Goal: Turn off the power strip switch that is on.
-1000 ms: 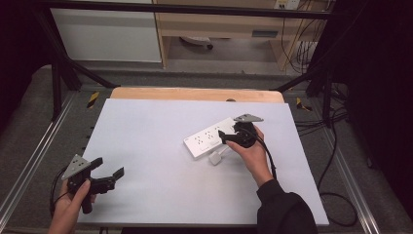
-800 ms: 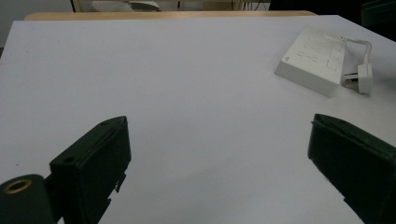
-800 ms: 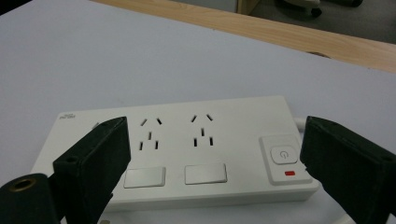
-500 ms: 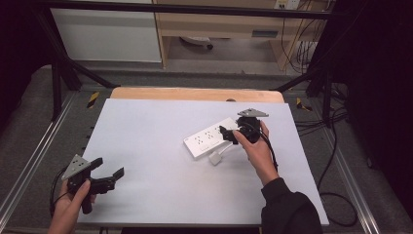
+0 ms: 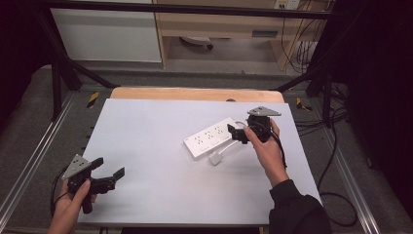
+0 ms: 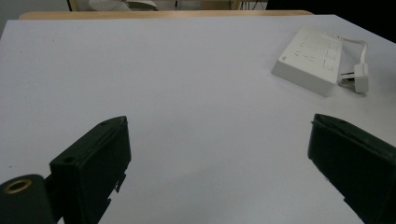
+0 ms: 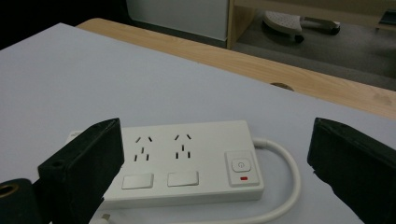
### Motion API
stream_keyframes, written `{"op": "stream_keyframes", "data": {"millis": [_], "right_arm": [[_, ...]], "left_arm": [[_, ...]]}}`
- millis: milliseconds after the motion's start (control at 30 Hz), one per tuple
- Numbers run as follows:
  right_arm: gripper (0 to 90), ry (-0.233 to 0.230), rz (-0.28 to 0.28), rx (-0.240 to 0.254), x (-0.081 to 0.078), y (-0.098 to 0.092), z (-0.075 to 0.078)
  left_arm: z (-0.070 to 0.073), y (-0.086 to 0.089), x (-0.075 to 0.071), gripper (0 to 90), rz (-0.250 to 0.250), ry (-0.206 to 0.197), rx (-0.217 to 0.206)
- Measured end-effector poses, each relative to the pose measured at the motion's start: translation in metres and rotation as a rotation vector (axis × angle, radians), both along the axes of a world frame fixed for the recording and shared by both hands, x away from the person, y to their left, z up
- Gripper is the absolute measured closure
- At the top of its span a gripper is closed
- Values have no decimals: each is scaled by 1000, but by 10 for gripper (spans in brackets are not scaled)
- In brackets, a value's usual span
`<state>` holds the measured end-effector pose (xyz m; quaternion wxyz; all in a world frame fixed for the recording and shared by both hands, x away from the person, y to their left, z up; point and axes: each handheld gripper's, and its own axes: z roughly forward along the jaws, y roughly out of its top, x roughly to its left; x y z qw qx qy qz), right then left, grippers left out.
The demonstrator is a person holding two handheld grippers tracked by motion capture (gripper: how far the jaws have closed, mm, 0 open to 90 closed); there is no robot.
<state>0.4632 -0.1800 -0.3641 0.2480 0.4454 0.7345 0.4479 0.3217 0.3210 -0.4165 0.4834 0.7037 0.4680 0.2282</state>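
Observation:
A white power strip (image 5: 209,138) lies right of the table's centre, its sockets and switch facing up (image 7: 187,163). Its white cord loops round to a plug (image 5: 215,159) lying on the table just in front of it. My right gripper (image 5: 234,134) hovers over the strip's right end, pointing left. Its jaws have just been opening and now stand wide (image 7: 217,140) with nothing between them, the strip lying below. My left gripper (image 5: 109,169) is held low at the near left corner, open and empty (image 6: 219,154). The strip (image 6: 310,58) and plug (image 6: 359,77) lie far off to its right.
The white table top (image 5: 146,131) ends in a wooden strip (image 5: 195,93) at the back, with a small hole (image 7: 281,86) in it. Metal frame rails (image 5: 29,161) run along both sides. Cables (image 5: 336,195) hang off the right side.
My right gripper has lifted off the strip's right end and drawn back to the right, jaws wider. The plug lies free on the table. The left gripper has not moved.

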Motion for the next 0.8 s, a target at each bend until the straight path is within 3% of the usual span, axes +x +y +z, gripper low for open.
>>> {"op": "stream_keyframes", "data": {"millis": [300,800], "right_arm": [[33,-32,-18,24,-10,-22,13],[32,-75,-50,60,-27,-54,20]], "left_arm": [[0,-1,0,58,4,0,2],[-1,0,0,58,13,6,1]]}}
